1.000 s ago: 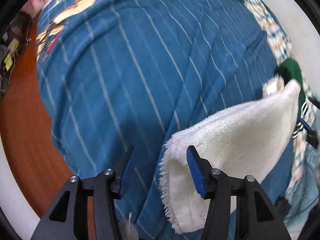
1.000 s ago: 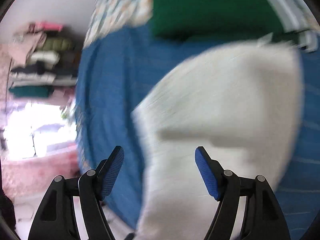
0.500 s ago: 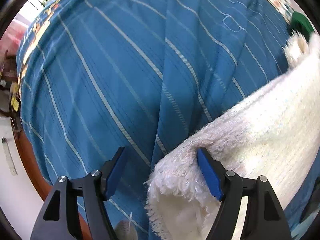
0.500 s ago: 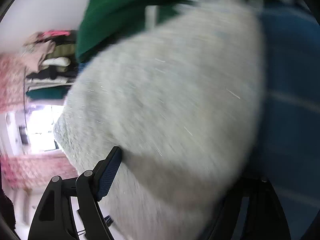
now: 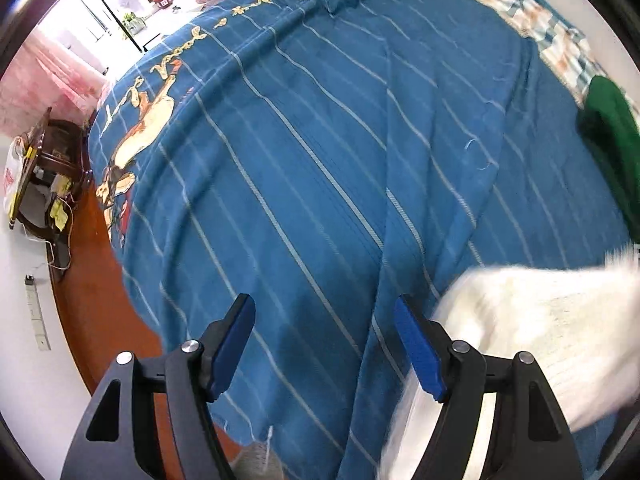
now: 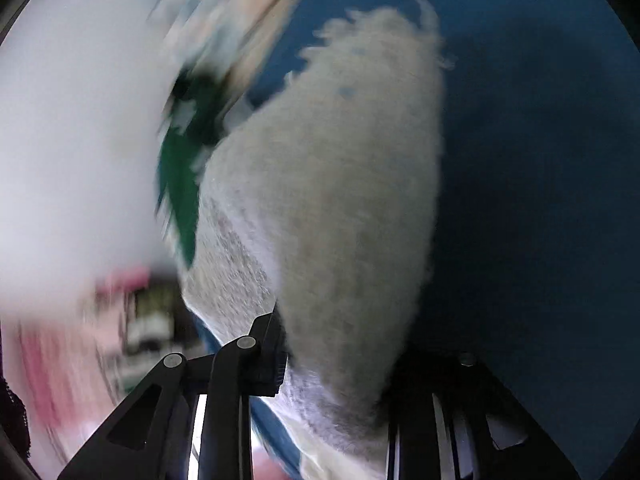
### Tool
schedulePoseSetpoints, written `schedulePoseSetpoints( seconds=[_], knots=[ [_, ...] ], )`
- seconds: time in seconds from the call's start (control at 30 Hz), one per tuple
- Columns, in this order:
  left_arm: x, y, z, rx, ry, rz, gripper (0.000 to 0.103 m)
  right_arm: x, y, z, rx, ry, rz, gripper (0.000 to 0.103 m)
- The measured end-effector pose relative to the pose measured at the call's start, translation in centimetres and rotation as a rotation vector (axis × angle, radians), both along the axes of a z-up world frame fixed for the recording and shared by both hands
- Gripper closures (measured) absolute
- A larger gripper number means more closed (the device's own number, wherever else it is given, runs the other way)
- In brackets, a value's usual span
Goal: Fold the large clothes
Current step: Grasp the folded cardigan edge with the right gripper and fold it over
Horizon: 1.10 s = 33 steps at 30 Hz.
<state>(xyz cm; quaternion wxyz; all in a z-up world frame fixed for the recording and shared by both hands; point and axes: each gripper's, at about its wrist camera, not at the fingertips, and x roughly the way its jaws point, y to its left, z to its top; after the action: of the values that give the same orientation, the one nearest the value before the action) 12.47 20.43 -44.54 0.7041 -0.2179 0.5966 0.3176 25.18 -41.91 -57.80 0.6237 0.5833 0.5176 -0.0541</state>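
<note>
A white fluffy garment (image 6: 340,200) fills the middle of the right wrist view, folded into a thick wad. My right gripper (image 6: 332,364) is shut on its near edge and holds it over the blue striped bedspread (image 6: 540,160). The view is blurred by motion. In the left wrist view the same white fluffy garment (image 5: 552,328) lies at the lower right, beside and behind the right finger. My left gripper (image 5: 324,348) is open and empty above the blue striped bedspread (image 5: 320,160).
A green garment (image 5: 612,140) lies at the right edge of the bed, also seen in the right wrist view (image 6: 176,184). A dark wooden stand (image 5: 48,184) is on the orange floor (image 5: 88,312) left of the bed. A bright window (image 5: 120,8) is far left.
My left gripper has drawn back from the white garment, which now lies to its right. My right gripper has closed on the garment and swung it, with heavy blur.
</note>
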Motion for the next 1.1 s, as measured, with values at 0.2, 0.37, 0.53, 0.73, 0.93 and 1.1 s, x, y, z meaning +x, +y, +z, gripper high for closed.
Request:
schedulePoseSetpoints(
  seconds=[0.2,0.37,0.53,0.73,0.93,1.1],
  knots=[
    [0.5,-4.9,0.0,-0.010,0.031,-0.115,0.031,-15.0,-4.8,-0.8,-0.022,0.265,-0.018,0.054],
    [3.0,-10.1,-0.4,-0.054,0.013,-0.234,0.031,-16.7,-5.0,1.3,-0.124,0.357,0.140,0.044],
    [5.3,-14.8,-0.3,-0.036,-0.010,-0.368,0.031,-12.0,0.6,9.3,-0.381,0.172,0.438,0.044],
    [5.8,-16.5,-1.6,-0.020,0.002,-0.373,0.031,-1.3,9.8,5.7,-0.413,-0.017,0.699,0.079],
    [3.4,-16.9,-2.6,-0.042,0.058,-0.302,0.031,8.1,12.0,-3.0,-0.492,0.099,0.847,0.089],
    [-2.2,-16.7,-2.6,-0.146,0.052,-0.137,0.033,10.9,12.8,0.8,-0.423,0.092,0.942,0.085]
  ],
)
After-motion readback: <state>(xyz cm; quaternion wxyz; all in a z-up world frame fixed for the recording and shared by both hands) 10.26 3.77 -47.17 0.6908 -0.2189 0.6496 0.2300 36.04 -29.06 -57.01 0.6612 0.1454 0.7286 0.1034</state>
